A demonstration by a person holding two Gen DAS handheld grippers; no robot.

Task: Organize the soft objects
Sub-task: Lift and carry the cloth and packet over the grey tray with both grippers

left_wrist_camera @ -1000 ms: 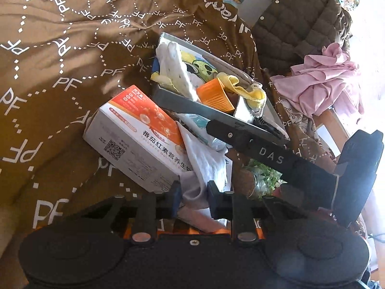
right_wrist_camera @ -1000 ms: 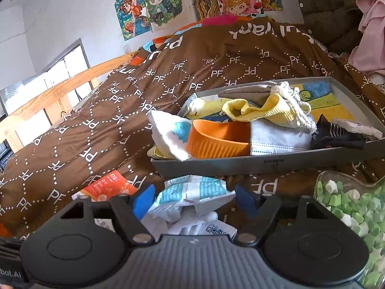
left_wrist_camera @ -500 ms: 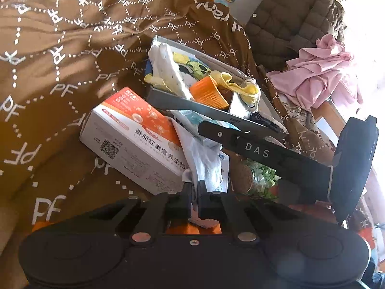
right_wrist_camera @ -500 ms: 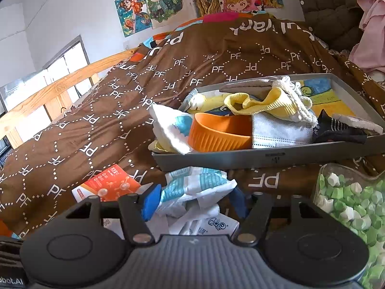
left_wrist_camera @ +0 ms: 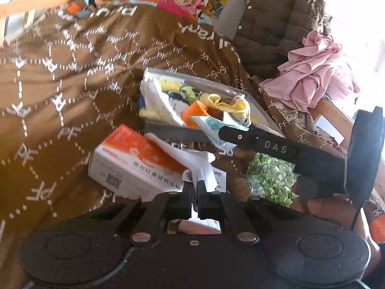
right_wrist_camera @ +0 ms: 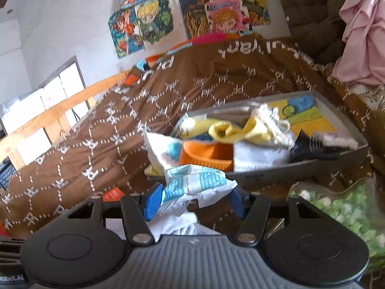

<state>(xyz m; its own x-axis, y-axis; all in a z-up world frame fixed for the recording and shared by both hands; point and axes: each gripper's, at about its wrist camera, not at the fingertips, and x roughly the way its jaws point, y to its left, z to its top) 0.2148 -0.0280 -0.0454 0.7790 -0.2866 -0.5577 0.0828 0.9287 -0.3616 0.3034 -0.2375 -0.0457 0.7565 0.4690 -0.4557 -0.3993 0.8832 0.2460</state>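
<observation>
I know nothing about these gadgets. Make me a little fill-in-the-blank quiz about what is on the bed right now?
1. The left gripper is shut on a ____ cloth.
2. The right gripper holds a crumpled white and ____ packet.
3. The cup lying inside the grey tray is coloured ____.
4. The clear bag beside the tray holds small ____ and white pieces.

Missing words: white; blue; orange; green

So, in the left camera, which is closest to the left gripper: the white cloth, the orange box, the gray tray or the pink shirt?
From the left gripper:
1. White cloth, pinched in it.
2. Orange box, just left.
3. Gray tray, behind the box.
4. Pink shirt, far right.
</observation>
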